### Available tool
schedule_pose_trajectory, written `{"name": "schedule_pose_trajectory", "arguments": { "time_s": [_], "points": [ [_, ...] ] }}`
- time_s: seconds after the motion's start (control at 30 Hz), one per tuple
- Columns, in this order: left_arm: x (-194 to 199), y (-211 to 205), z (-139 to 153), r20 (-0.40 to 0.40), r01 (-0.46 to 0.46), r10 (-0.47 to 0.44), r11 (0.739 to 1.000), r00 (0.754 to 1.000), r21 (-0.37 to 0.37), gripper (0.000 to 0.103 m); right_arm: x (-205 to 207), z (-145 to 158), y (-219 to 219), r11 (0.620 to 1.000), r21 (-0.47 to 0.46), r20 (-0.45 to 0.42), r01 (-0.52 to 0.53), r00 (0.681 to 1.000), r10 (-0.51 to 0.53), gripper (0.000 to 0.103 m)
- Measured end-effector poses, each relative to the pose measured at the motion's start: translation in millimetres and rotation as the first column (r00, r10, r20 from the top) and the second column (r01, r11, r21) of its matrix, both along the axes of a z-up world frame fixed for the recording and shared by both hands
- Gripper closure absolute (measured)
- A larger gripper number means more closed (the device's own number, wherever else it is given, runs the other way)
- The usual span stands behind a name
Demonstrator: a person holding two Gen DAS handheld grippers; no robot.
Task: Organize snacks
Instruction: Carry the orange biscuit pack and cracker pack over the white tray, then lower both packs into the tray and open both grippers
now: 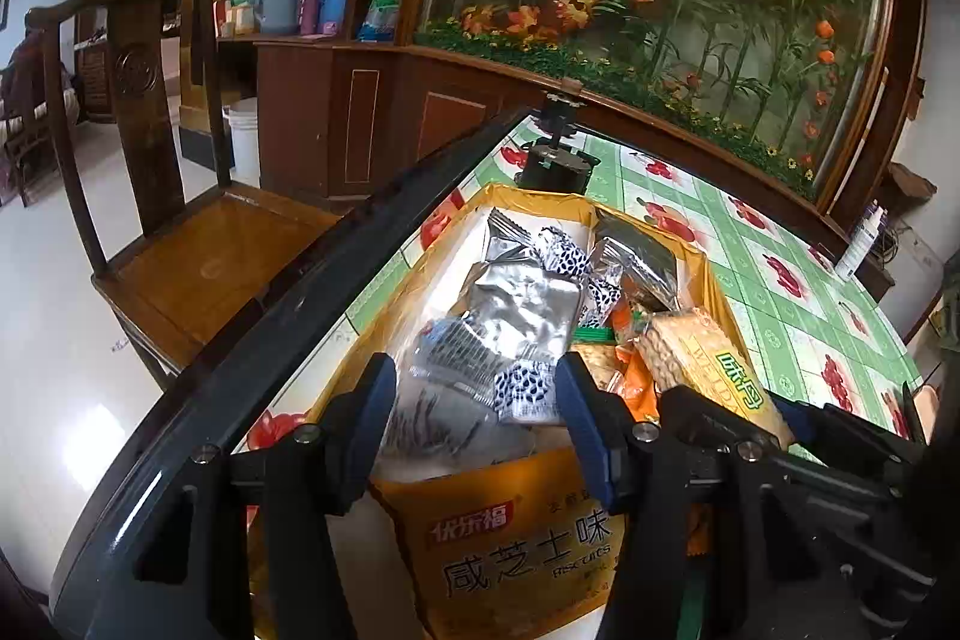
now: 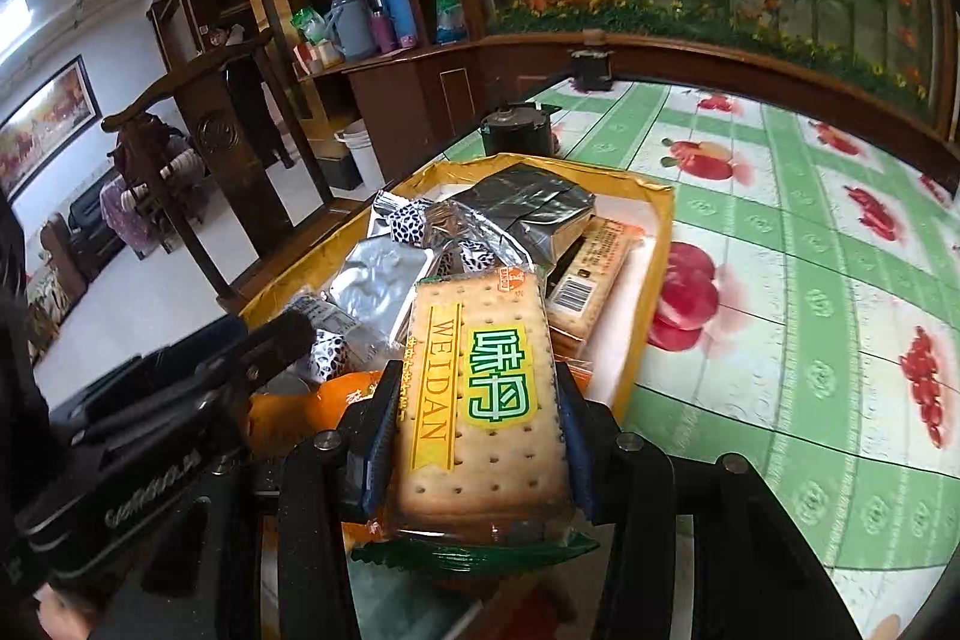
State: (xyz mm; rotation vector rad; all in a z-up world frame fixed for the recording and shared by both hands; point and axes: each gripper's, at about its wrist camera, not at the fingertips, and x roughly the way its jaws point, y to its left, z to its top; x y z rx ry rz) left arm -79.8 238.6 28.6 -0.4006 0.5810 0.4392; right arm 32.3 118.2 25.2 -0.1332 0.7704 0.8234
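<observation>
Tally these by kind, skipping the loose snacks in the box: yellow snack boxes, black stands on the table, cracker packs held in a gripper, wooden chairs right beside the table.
Yellow snack box: 1
Black stands: 2
Cracker pack held in the right gripper: 1
Wooden chair beside the table: 1
Total: 5

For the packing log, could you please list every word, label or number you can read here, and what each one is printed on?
"WEIDAN": cracker packet, held in the right gripper.
"味丹": green label on that packet.
"优乐福": red logo on the yellow box.
"咸芝士味": front of that box.
"BISCUITS": below that, partly hidden.
Barcode digits on the brown packet: too small.
Lettering on the left gripper's body: blurred.
</observation>
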Motion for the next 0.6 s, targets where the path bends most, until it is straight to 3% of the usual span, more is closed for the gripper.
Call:
{"name": "schedule_pose_trajectory", "arguments": {
  "time_s": [0.2, 0.33, 0.4, 0.6],
  "points": [
    [-1, -5, 3, -0.005, -0.023, 0.024, 0.999, 1.0, 0.045, 0.046, 2, -2, -3, 1.0, 0.027, -0.002, -0.014, 1.0, 0.014, 0.052],
    [-2, -4, 3, -0.003, -0.022, 0.022, 0.999, 1.0, 0.045, 0.039, 0, 0, -9, 0.998, 0.047, 0.008, -0.04, 0.999, 0.04, 0.051],
    [-3, -7, 5, 0.003, -0.023, 0.023, 0.998, 1.0, 0.062, 0.038, 0, 3, -14, 0.998, 0.055, 0.016, -0.037, 0.999, 0.036, 0.045],
    [-5, -13, 9, 0.023, -0.028, 0.026, 0.994, 0.999, 0.11, 0.032, -4, 16, -27, 0.994, 0.101, 0.043, -0.04, 0.998, 0.036, 0.039]
  ]
}}
